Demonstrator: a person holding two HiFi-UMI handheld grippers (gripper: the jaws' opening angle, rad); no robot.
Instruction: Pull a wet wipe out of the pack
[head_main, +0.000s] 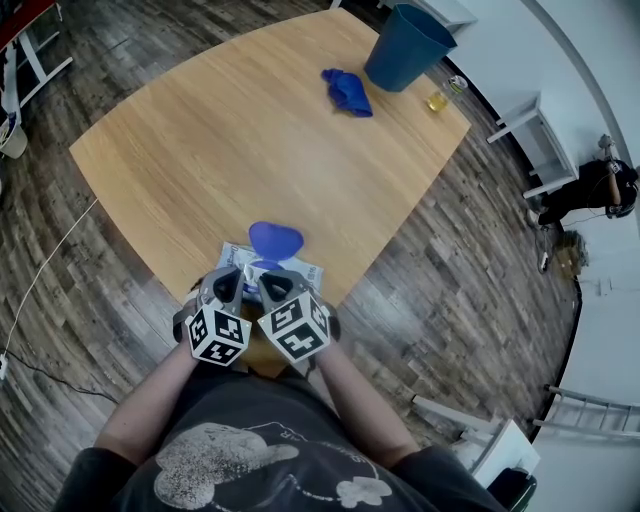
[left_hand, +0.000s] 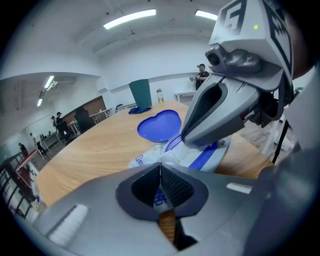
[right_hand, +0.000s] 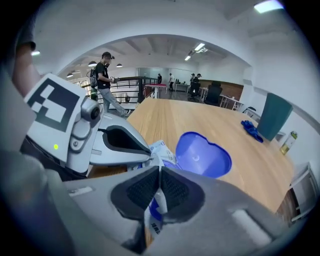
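The wet wipe pack (head_main: 303, 272) lies on the wooden table (head_main: 200, 150) at its near edge, with its blue heart-shaped lid (head_main: 275, 239) flipped open and pointing away from me. Both grippers meet over it. My left gripper (head_main: 226, 291) is shut, pinching the pack's near film (left_hand: 150, 161). My right gripper (head_main: 273, 290) is shut on a white wipe (right_hand: 159, 192) that runs up between its pads beside the opening. In the left gripper view the right gripper's fingers (left_hand: 220, 115) reach down to the pack (left_hand: 212, 154) in front of the lid (left_hand: 160, 125).
A dark blue bin (head_main: 408, 45), a crumpled blue cloth (head_main: 347, 90), a small yellow bottle (head_main: 437, 100) and a can (head_main: 457, 84) sit at the table's far corner. White shelves (head_main: 535, 150) and a person (head_main: 590, 190) are on the floor to the right.
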